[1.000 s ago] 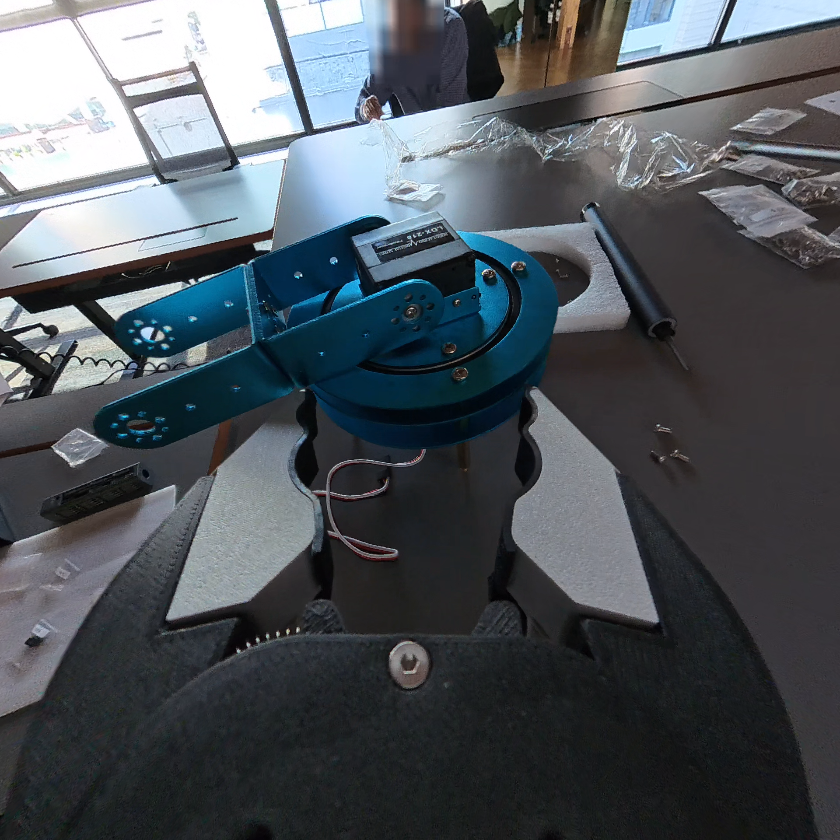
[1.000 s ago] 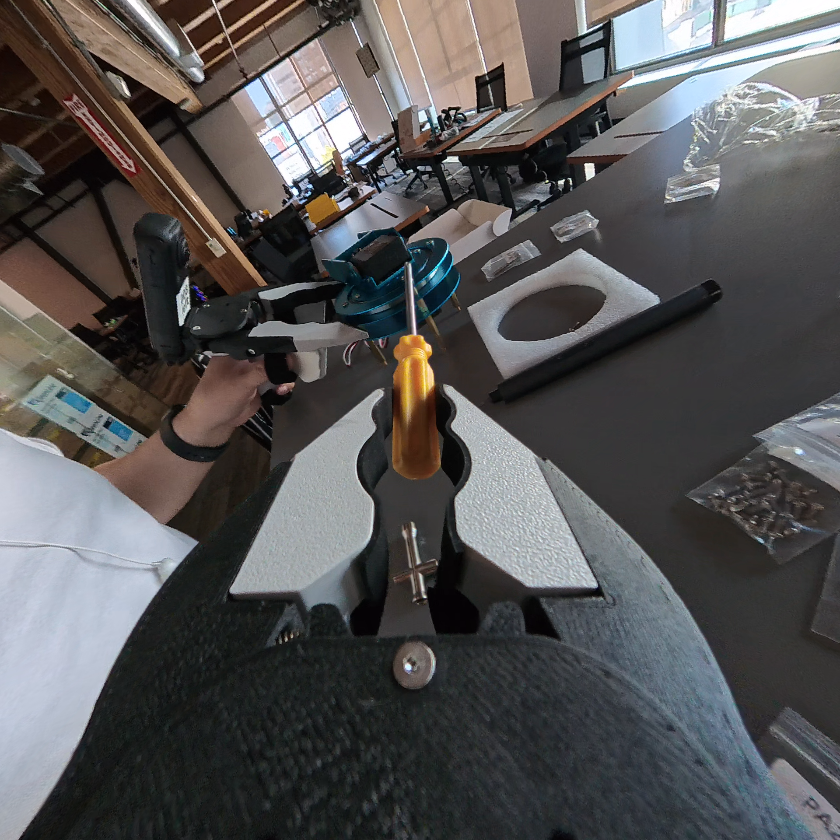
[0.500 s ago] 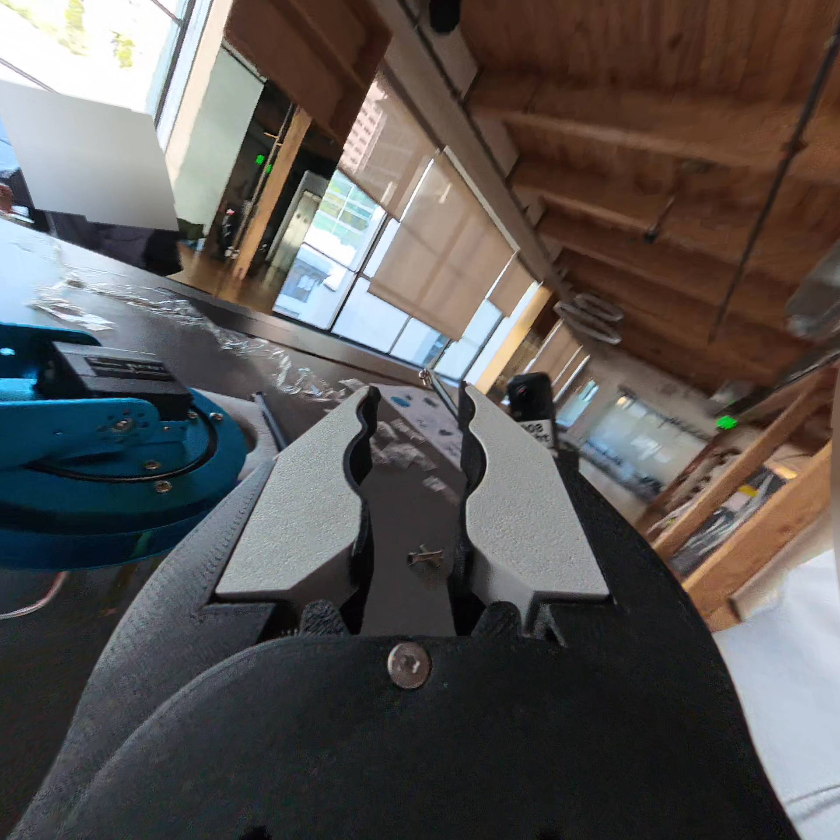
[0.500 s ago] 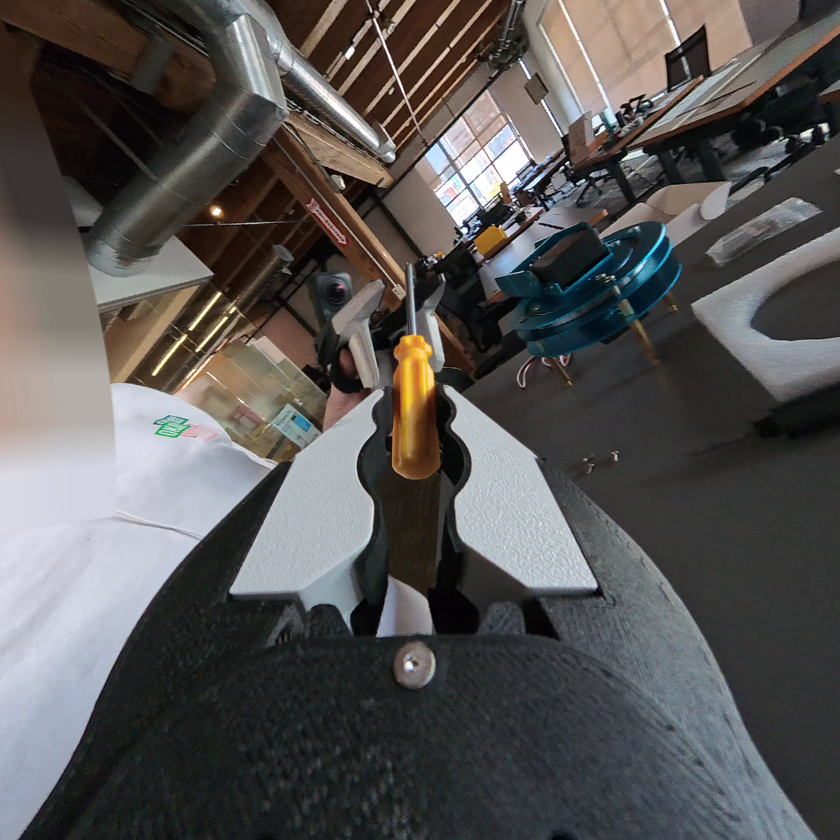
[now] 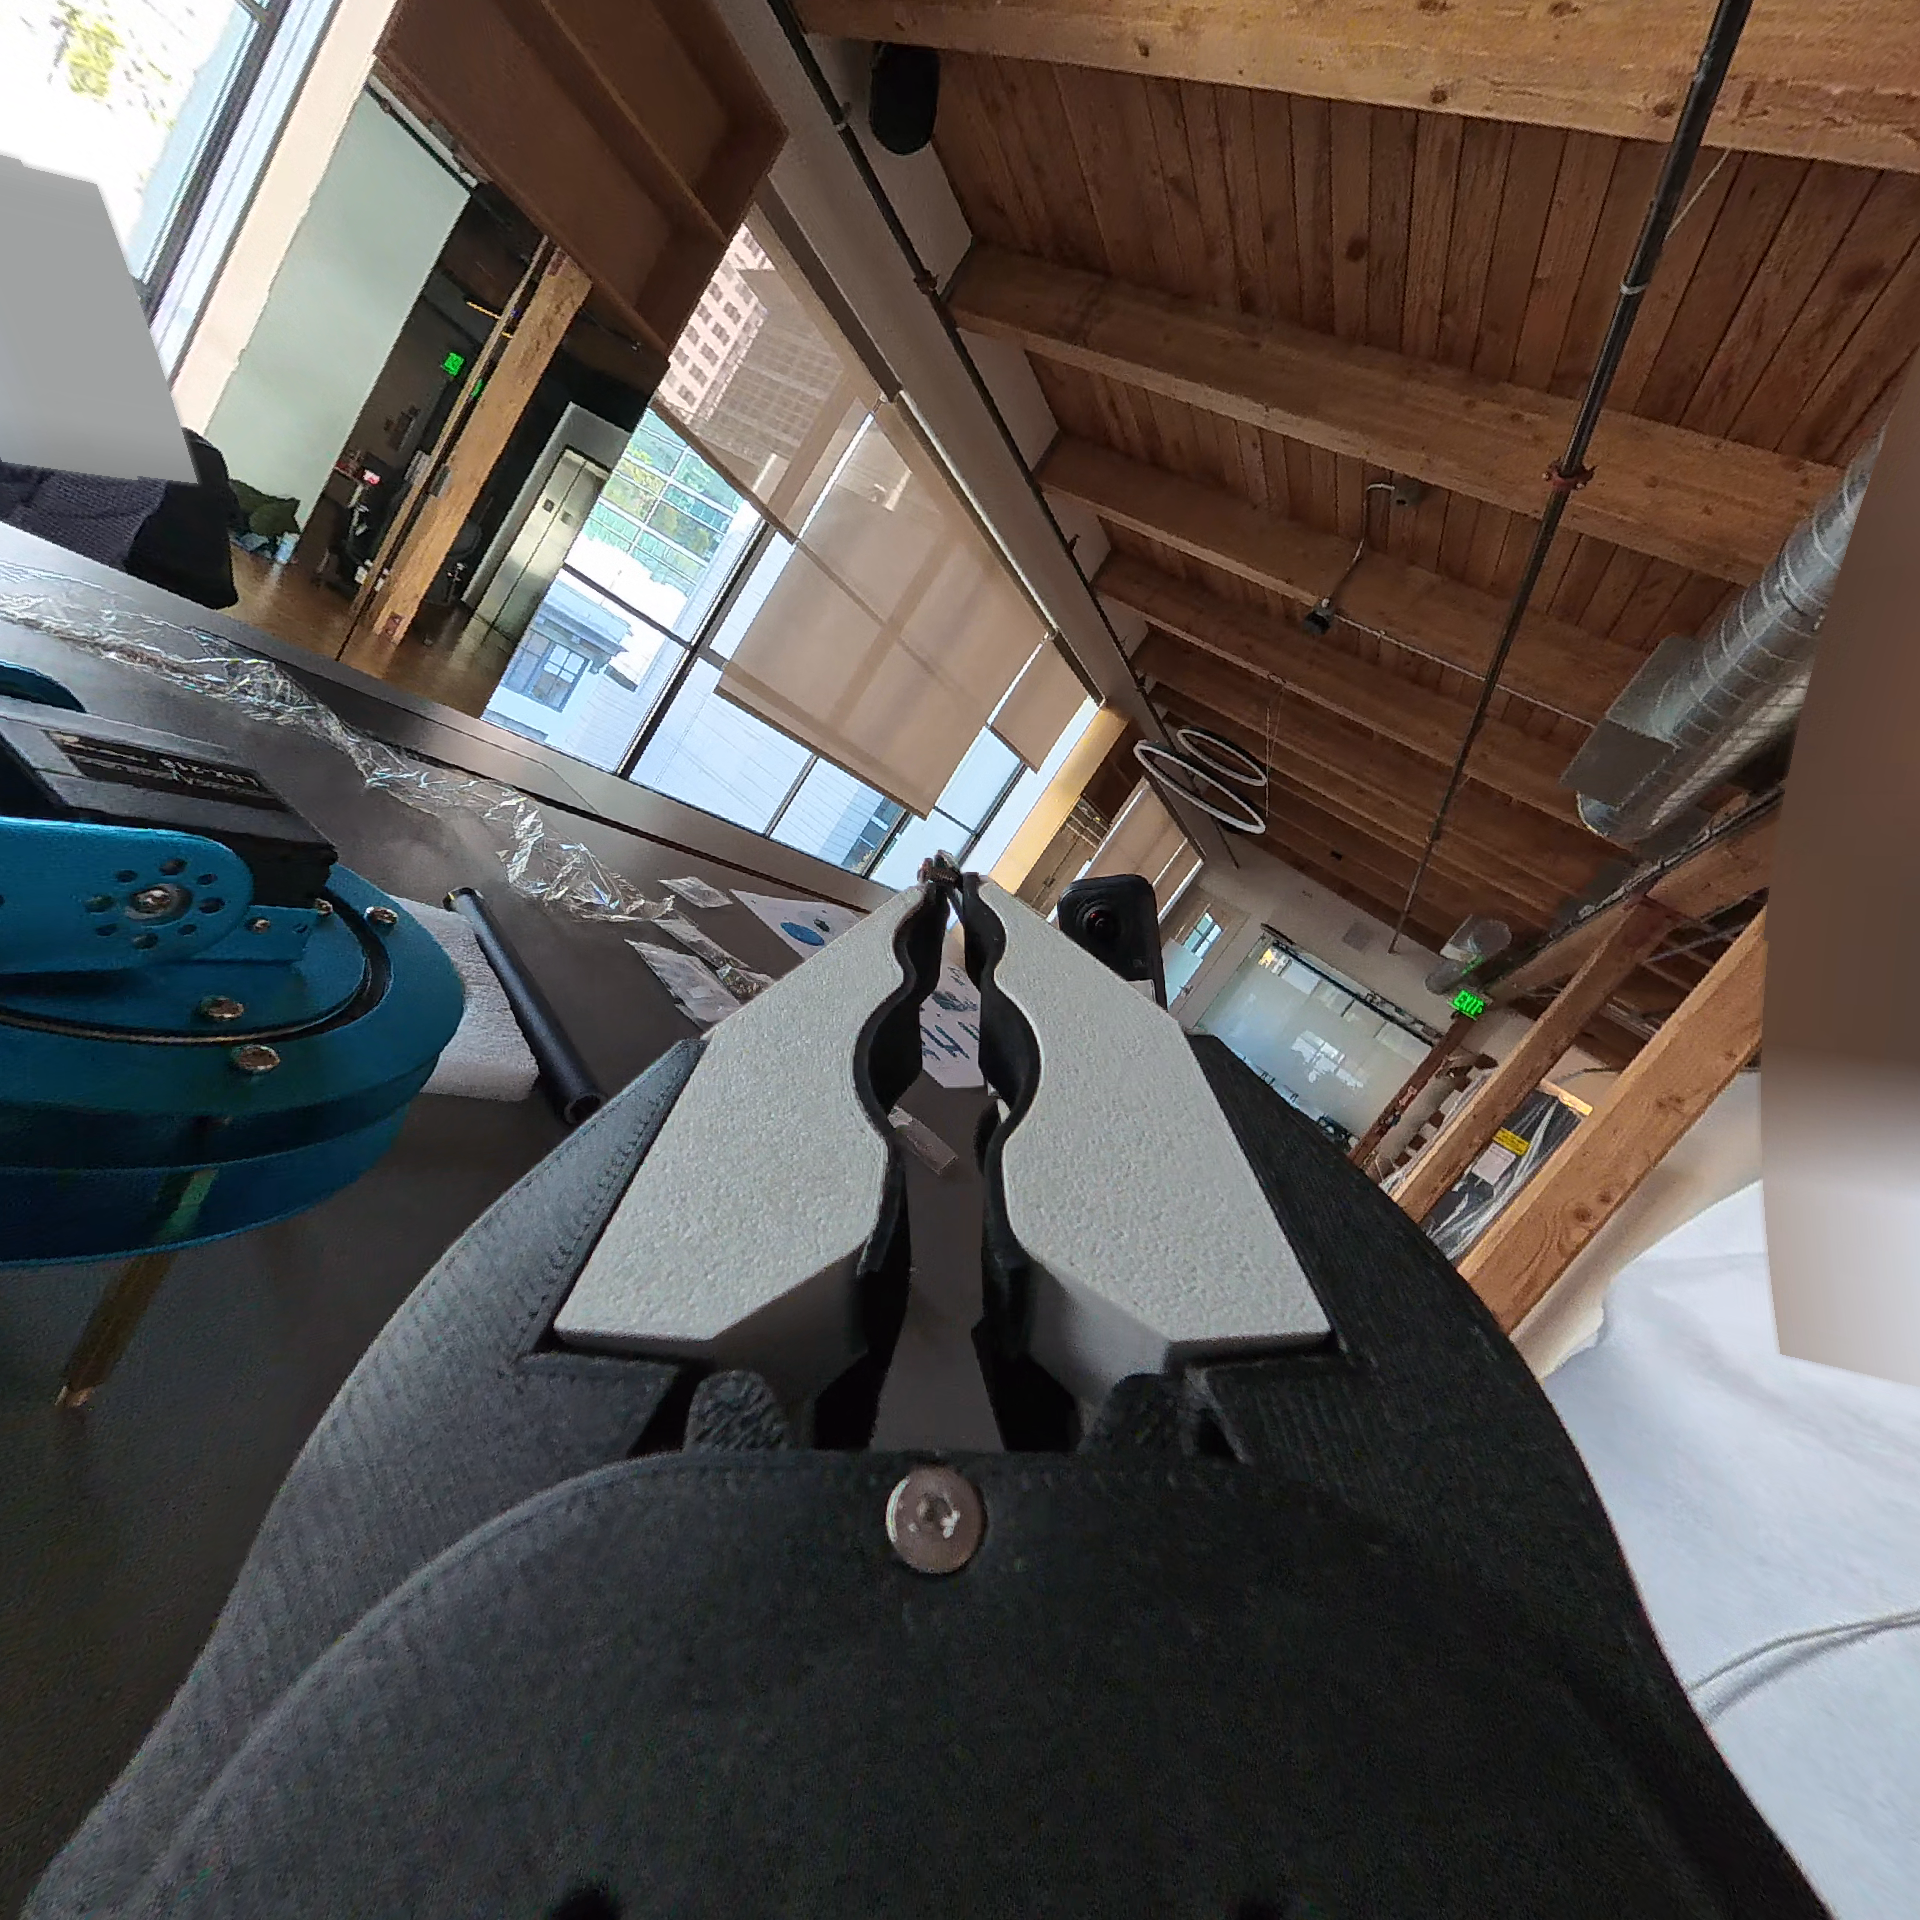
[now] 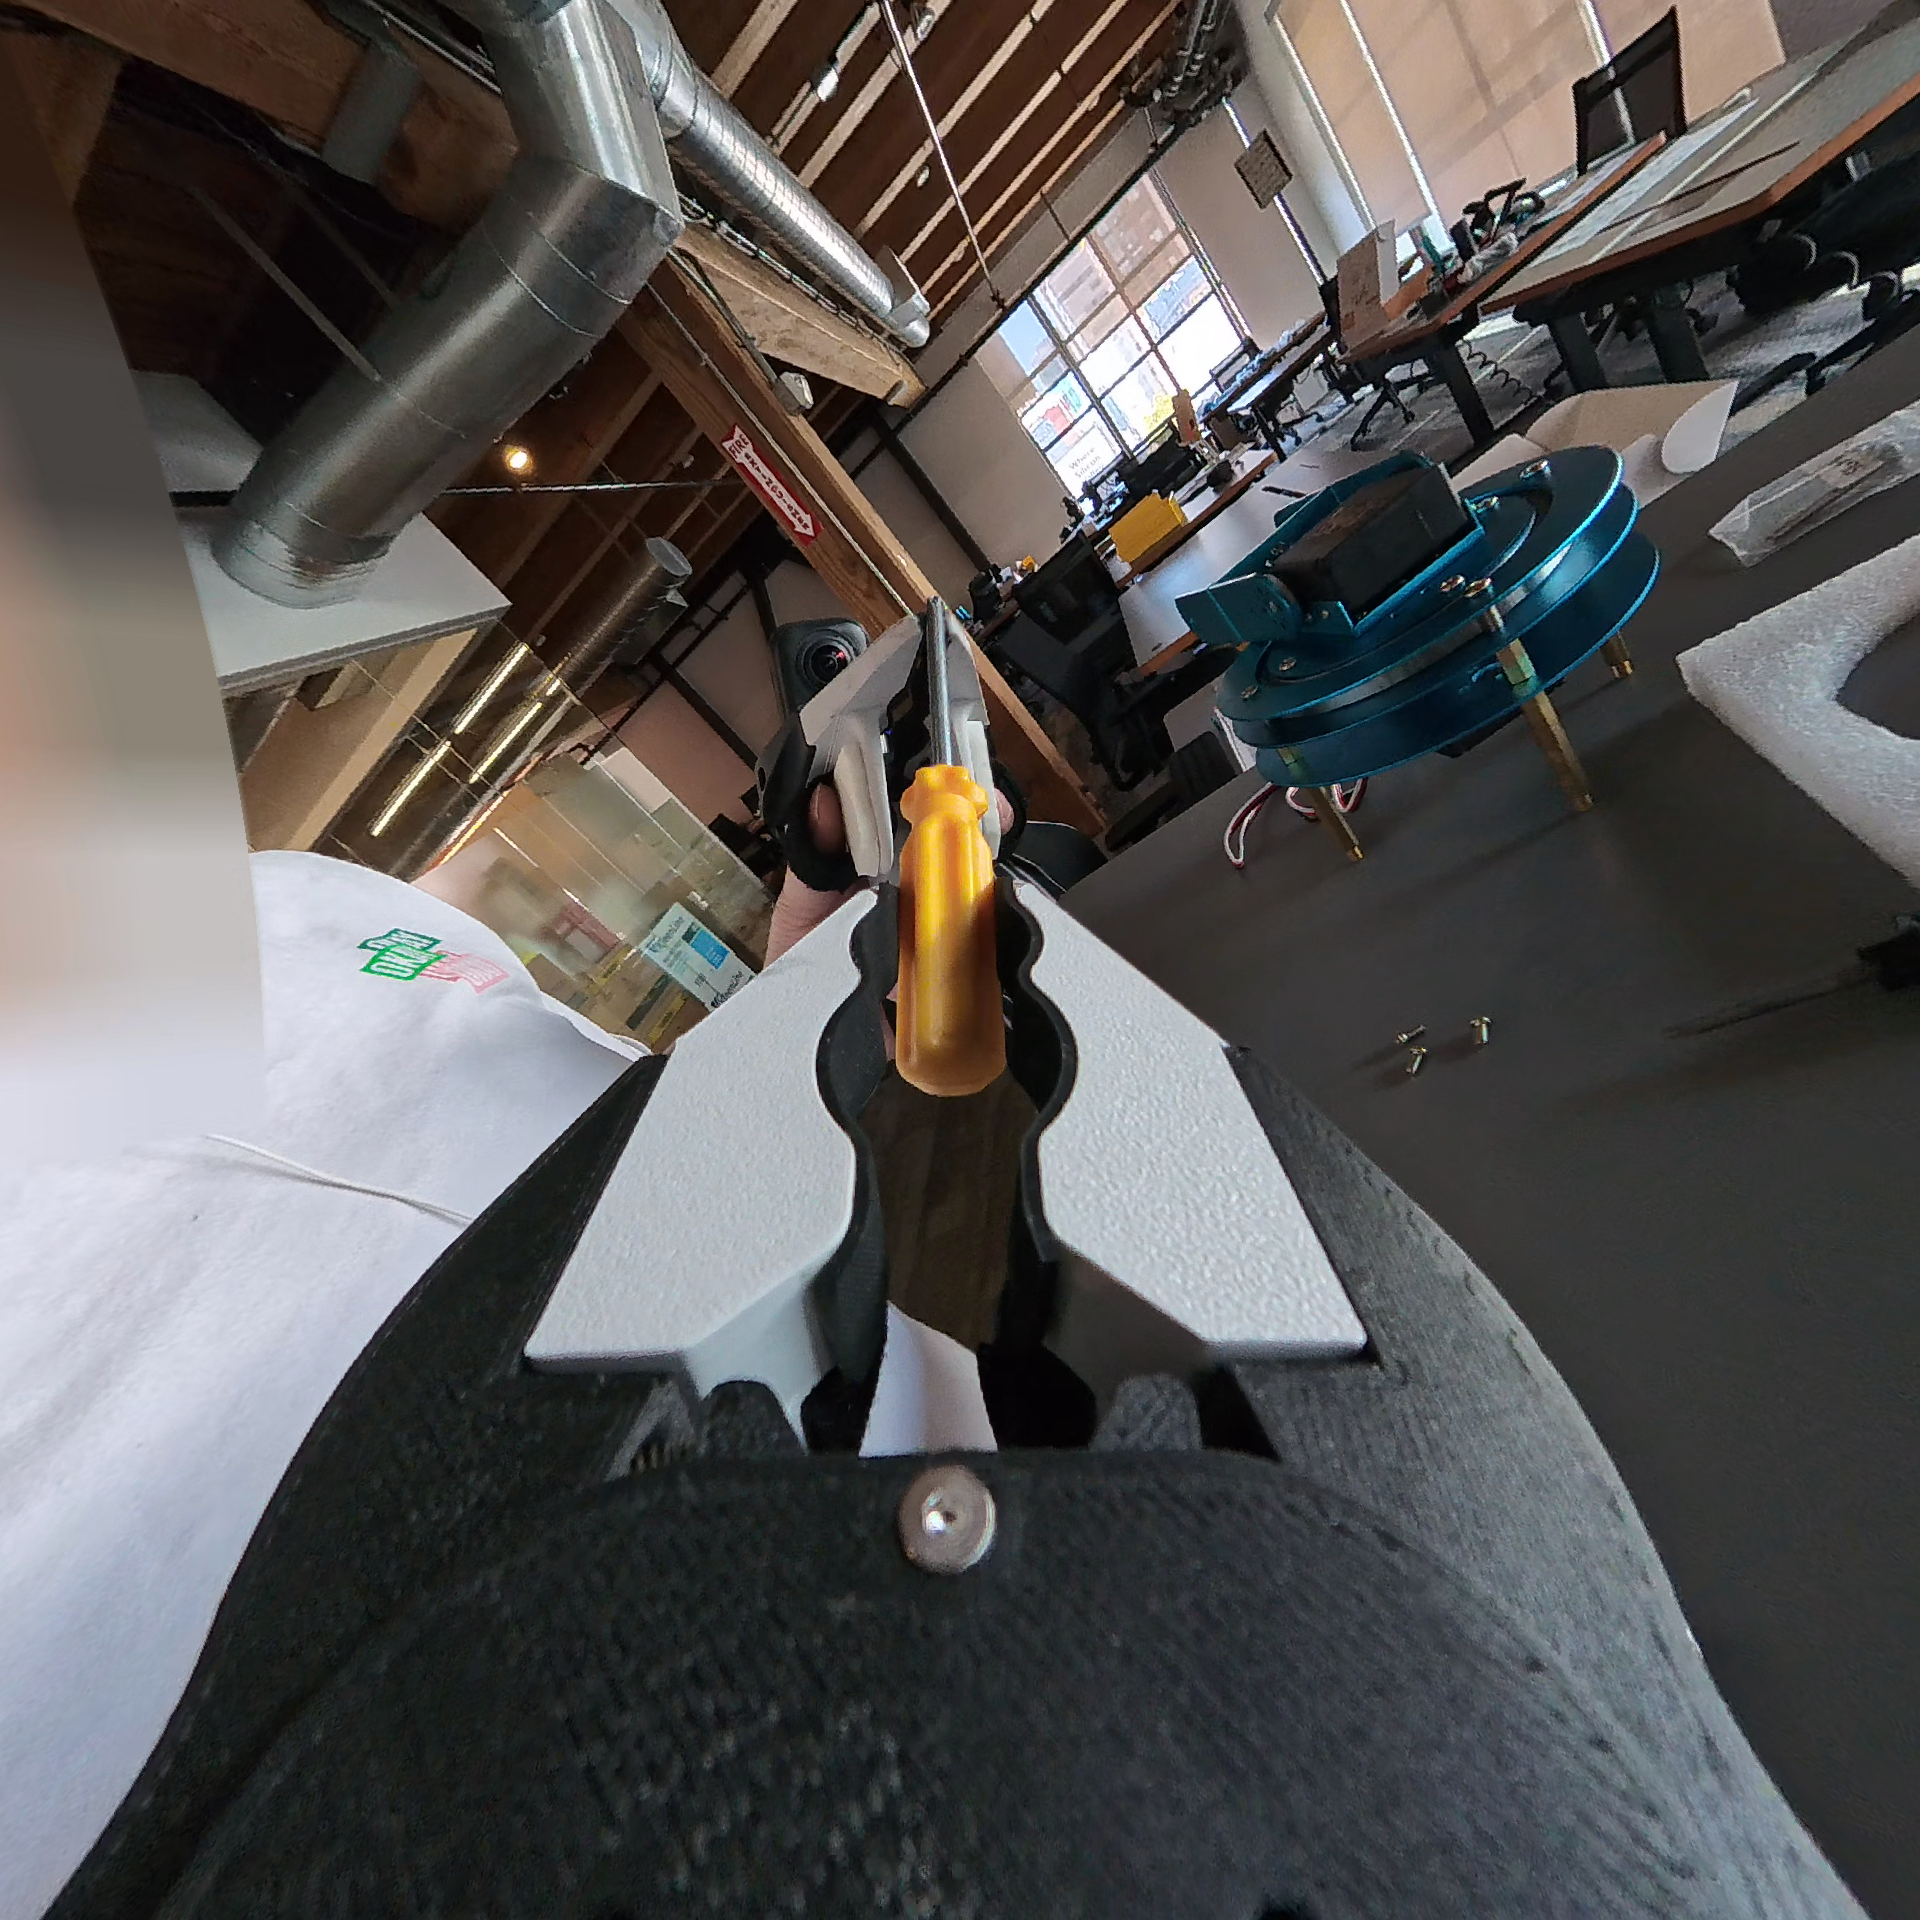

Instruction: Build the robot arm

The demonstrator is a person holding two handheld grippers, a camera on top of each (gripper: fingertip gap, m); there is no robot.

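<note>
Fingers looked like matt, grainy grey plastic on rough black printed bodies. The screwdriver was done in glossy yellow plastic with a shiny metal shaft. The turntable was finished in blue metal, glossy-ish.

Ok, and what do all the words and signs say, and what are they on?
I can't read writing out, but here is where it sits.
Black servo block on the blue turntable: a white label.
Wooden beam: a red sign.
White shirt: a green and red print.
Far off in the room: a green lit sign.
Orange screwdriver: no writing shows.
</note>
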